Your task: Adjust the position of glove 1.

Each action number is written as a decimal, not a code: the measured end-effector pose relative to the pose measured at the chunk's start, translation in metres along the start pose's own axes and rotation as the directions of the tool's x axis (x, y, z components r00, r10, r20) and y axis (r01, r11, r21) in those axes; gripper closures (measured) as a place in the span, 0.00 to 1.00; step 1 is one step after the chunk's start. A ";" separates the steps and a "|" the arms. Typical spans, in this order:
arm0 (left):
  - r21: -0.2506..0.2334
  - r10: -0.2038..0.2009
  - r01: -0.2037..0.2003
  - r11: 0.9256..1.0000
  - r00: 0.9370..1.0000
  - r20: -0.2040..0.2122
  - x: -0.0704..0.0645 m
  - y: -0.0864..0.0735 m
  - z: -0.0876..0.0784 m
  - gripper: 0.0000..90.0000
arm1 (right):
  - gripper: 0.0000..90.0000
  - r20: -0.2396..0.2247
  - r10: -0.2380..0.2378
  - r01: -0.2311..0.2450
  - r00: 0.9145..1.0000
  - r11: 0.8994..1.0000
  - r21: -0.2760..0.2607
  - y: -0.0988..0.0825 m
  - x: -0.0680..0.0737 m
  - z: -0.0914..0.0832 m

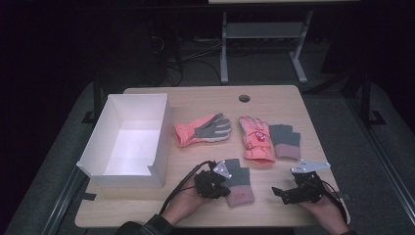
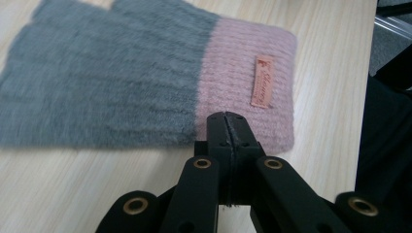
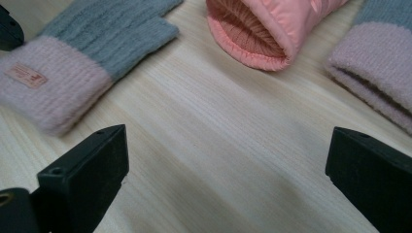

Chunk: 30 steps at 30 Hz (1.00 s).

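Observation:
A knit glove (image 1: 238, 183) (image 2: 145, 82) (image 3: 73, 63), grey with a pink cuff and a small label, lies flat near the table's front edge. My left gripper (image 1: 225, 188) (image 2: 227, 120) is shut, and its tips lie over the near edge of that cuff. I see nothing between the jaws. My right gripper (image 1: 281, 195) (image 3: 226, 141) stands wide open over bare wood to the right, holding nothing. Ahead of it lie a pink ski glove (image 1: 255, 138) (image 3: 267, 24), cuff opening toward me, and a second knit glove (image 1: 285, 141) (image 3: 379, 63).
An open white box (image 1: 129, 147) stands at the table's left. Another pink ski glove (image 1: 203, 129) lies grey palm up in the middle. The wooden table (image 1: 274, 98) has a cable hole at the back. A desk frame and cables stand on the floor behind.

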State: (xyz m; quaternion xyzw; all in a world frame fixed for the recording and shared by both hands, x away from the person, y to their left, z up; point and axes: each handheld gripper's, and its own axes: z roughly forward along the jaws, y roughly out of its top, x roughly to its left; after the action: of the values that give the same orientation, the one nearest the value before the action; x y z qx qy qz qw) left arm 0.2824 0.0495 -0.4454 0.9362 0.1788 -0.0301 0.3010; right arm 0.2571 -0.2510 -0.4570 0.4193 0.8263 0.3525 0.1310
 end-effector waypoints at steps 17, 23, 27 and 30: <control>-0.041 0.055 -0.054 0.998 0.998 0.014 -0.004 0.018 0.013 0.93 | 0.02 0.030 0.017 -0.017 0.999 1.000 0.004 0.000 -0.002 -0.004; -0.081 0.060 -0.063 0.995 0.998 -0.030 0.000 0.004 -0.002 0.63 | 0.03 0.027 0.031 -0.032 0.999 0.999 0.012 0.002 -0.001 -0.005; -0.110 0.050 -0.058 0.992 0.996 -0.073 0.005 -0.011 -0.013 0.41 | 0.07 0.036 0.015 -0.016 0.999 1.000 0.008 0.002 0.000 -0.006; -0.129 0.031 -0.044 0.991 0.994 -0.101 0.011 -0.021 -0.023 0.32 | 0.10 0.040 0.016 -0.016 0.999 1.000 0.012 0.003 0.000 -0.006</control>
State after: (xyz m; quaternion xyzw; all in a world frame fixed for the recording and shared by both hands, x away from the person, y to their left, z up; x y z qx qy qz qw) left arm 0.2843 0.0817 -0.4402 0.9180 0.1775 0.0334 0.3530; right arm 0.2555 -0.2528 -0.4507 0.4335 0.8224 0.3401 0.1419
